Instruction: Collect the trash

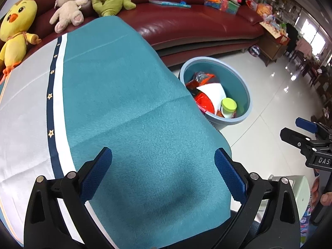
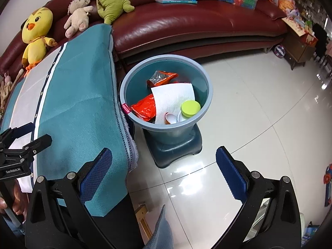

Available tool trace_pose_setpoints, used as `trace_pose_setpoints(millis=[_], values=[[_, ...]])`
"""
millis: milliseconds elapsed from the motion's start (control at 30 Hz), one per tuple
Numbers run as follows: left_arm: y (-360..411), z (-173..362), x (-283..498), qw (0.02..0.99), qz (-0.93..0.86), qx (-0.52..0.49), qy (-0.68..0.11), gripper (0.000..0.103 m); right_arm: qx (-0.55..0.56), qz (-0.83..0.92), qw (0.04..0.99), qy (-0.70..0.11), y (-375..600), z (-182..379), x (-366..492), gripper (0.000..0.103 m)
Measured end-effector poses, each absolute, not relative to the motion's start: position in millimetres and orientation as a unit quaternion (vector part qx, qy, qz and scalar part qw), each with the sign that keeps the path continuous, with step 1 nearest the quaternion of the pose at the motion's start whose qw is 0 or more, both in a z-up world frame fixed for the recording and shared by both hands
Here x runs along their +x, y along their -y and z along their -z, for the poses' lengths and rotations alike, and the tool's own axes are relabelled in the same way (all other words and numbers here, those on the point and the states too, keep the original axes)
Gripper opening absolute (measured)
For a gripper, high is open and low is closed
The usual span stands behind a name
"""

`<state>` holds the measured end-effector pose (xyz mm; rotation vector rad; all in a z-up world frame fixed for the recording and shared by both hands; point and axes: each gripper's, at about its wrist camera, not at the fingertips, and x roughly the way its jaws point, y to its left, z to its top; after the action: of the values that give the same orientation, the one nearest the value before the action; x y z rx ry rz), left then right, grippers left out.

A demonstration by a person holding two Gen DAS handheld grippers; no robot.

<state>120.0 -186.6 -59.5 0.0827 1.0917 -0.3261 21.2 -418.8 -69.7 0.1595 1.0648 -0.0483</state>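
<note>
Both sets of jaws stand spread with nothing between them. The left gripper (image 1: 162,173) hovers over the teal cloth-covered counter (image 1: 124,114), which shows no loose litter in either view. The right gripper (image 2: 164,174) hangs beyond the counter's edge above the glossy white tiled floor (image 2: 259,124), facing the round blue-grey plastic bin (image 2: 204,112) that stands on a dark base just beside the counter.

The trash sits inside that bin: a white sheet of paper towel (image 2: 174,97), a crumpled orange-red foil wrapper (image 2: 145,108), a second orange snack bag (image 2: 164,76) and a small white tub with a lime-green lid (image 2: 190,108). All of it looks light. The paper and wrappers are soft and would crush, best pinched at a free edge; foil may slip. The tub is stiff and would be best taken across its lid rim. The collecting appears nearly or fully done.
</note>
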Motion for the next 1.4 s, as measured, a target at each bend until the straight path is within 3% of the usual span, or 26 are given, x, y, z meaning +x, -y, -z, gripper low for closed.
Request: trace_pose_setpoints(millis=[1400], values=[[188, 76, 124, 0.844, 0.133, 0.047, -0.518, 0.099, 0.087, 0.025, 0.842, -0.531, 420, 100, 38, 0.096]])
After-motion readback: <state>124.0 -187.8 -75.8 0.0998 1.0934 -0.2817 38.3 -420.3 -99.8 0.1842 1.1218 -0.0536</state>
